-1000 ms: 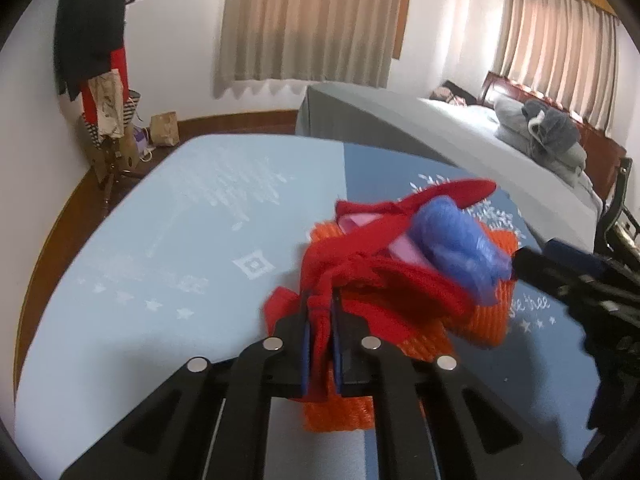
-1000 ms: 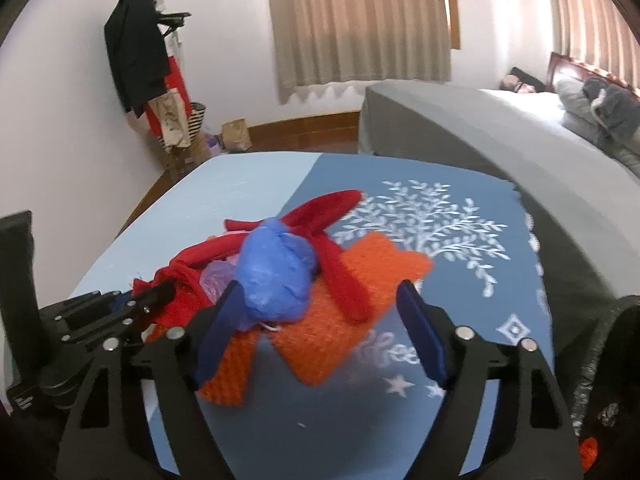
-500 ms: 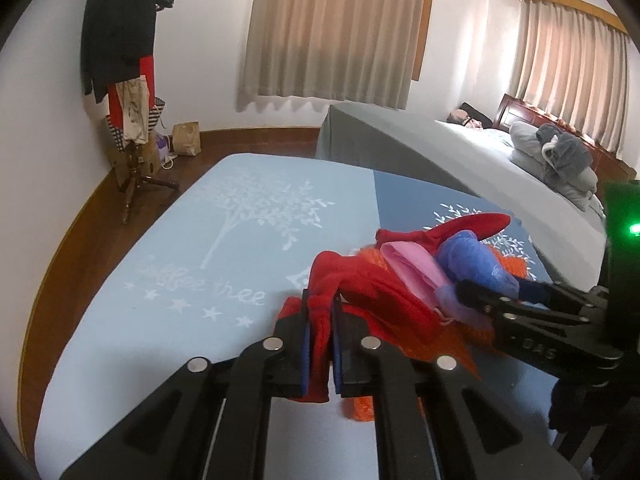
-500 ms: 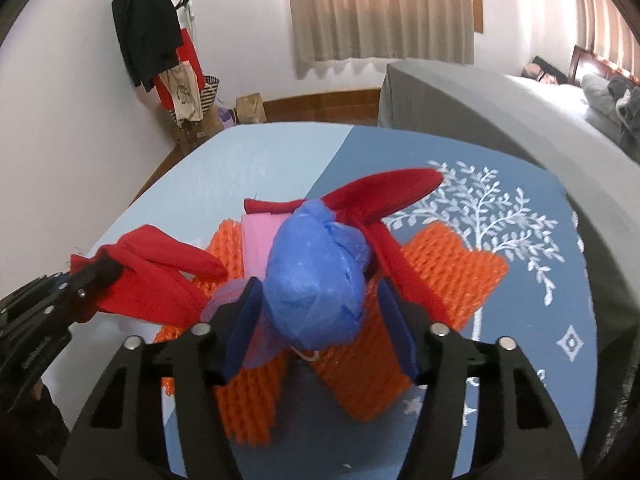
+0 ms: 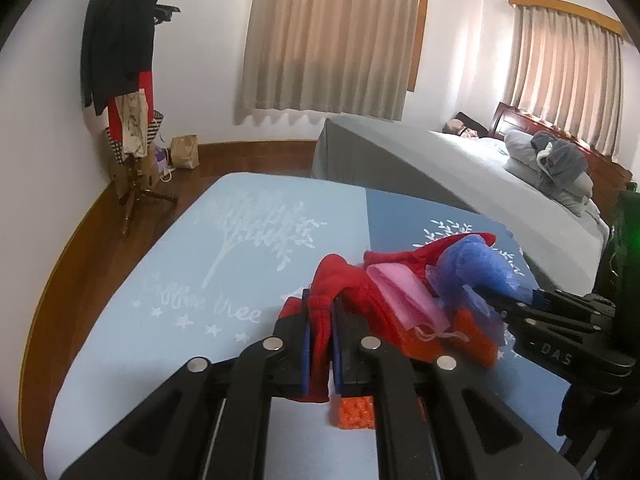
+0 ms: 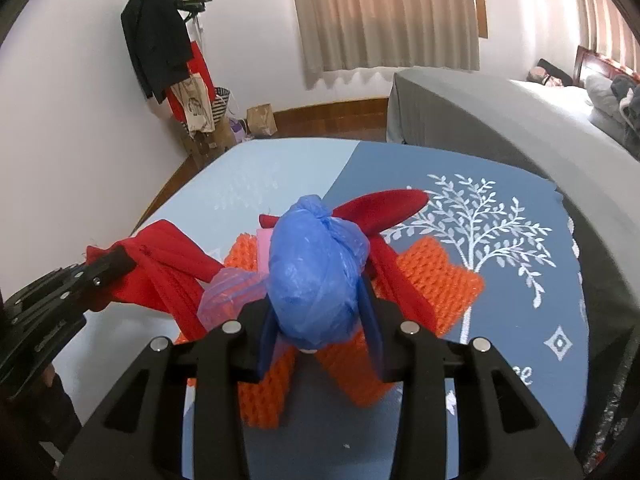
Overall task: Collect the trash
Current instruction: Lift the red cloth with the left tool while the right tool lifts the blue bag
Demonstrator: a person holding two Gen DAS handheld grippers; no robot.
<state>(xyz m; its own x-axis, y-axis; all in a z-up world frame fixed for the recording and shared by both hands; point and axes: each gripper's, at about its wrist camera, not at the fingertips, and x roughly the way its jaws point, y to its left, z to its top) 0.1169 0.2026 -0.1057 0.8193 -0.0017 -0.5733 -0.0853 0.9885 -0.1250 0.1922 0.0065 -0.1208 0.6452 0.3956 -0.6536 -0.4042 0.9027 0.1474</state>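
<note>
A heap of trash lies on the blue tree-print tablecloth (image 5: 240, 248): a knotted blue plastic bag (image 6: 316, 264), red fabric strips (image 6: 168, 252), a pink piece (image 5: 400, 292) and orange foam netting (image 6: 440, 276). My left gripper (image 5: 320, 308) is shut on the end of one red strip and holds it a little above the cloth; it also shows at the left in the right wrist view (image 6: 108, 268). My right gripper (image 6: 320, 312) has the blue bag (image 5: 476, 264) between its closing jaws, and the pads press into its sides. The bag bulges above the fingers.
A grey-covered bed (image 5: 440, 160) stands behind the table, with folded bedding at its head. At the left wall a coat rack (image 5: 124, 80) stands over bags and a brown paper bag (image 5: 186, 152) on the wooden floor. A dark crinkled edge (image 6: 624, 400) shows at the right.
The right gripper moved in over the blue bag and its jaws narrowed until they pinch it. The left gripper, still shut on the red strip, rose a little and drew the strip taut.
</note>
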